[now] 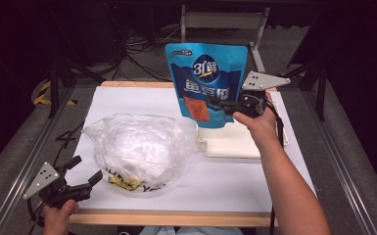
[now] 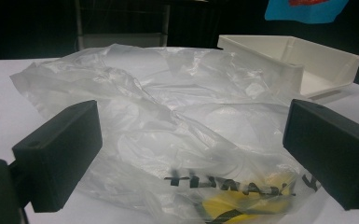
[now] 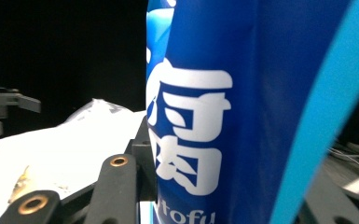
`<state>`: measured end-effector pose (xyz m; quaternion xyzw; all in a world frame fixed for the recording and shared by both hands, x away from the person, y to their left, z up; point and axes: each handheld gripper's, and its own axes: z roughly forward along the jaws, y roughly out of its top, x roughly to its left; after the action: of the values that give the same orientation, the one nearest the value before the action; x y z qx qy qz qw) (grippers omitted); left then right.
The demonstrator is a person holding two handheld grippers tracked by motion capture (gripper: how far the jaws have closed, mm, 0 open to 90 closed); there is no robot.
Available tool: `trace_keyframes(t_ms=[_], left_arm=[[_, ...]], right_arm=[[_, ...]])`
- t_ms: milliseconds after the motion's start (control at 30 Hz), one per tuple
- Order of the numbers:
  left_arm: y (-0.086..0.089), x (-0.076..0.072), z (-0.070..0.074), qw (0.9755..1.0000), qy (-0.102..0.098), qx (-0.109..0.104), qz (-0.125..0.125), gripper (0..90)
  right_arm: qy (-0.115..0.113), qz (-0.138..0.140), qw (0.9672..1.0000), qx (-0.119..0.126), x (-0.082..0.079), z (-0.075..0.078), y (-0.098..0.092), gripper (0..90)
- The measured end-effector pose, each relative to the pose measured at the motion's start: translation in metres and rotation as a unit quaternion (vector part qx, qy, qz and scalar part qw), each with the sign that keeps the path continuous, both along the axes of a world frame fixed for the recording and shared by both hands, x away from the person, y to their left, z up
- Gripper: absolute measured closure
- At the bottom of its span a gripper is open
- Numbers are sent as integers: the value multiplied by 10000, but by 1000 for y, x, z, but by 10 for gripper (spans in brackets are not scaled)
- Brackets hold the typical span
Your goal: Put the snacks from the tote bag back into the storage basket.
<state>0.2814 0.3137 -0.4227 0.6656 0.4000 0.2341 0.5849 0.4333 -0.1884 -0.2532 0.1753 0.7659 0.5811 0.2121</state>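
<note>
Now the right gripper is pinching a blue snack pouch by its side edge and holding it upright in the air above the white tray. Meanwhile the left gripper is resting with jaws spread, just beside the clear plastic bag on the table.

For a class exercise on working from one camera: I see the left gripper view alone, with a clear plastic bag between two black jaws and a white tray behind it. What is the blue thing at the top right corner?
Observer: A blue snack pouch, held upright in the air above the white tray.
Operator: What holds it?
Observer: The right gripper, shut on the pouch's lower right part.
Operator: Is my left gripper touching the bag?
Observer: From above, the left gripper sits open at the near left edge of the plastic bag; whether they touch is unclear.
</note>
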Motion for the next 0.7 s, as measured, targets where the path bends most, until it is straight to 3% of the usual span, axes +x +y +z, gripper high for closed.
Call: trace_keyframes(t_ms=[433, 700], left_arm=[[0, 1, -1, 10000, 52, 57, -13, 53], [-2, 1, -1, 10000, 38, 41, -3, 53]], right_arm=[[47, -627, 9980, 17, 15, -8, -42, 574], [32, -820, 9966, -16, 20, -9, -62, 575]])
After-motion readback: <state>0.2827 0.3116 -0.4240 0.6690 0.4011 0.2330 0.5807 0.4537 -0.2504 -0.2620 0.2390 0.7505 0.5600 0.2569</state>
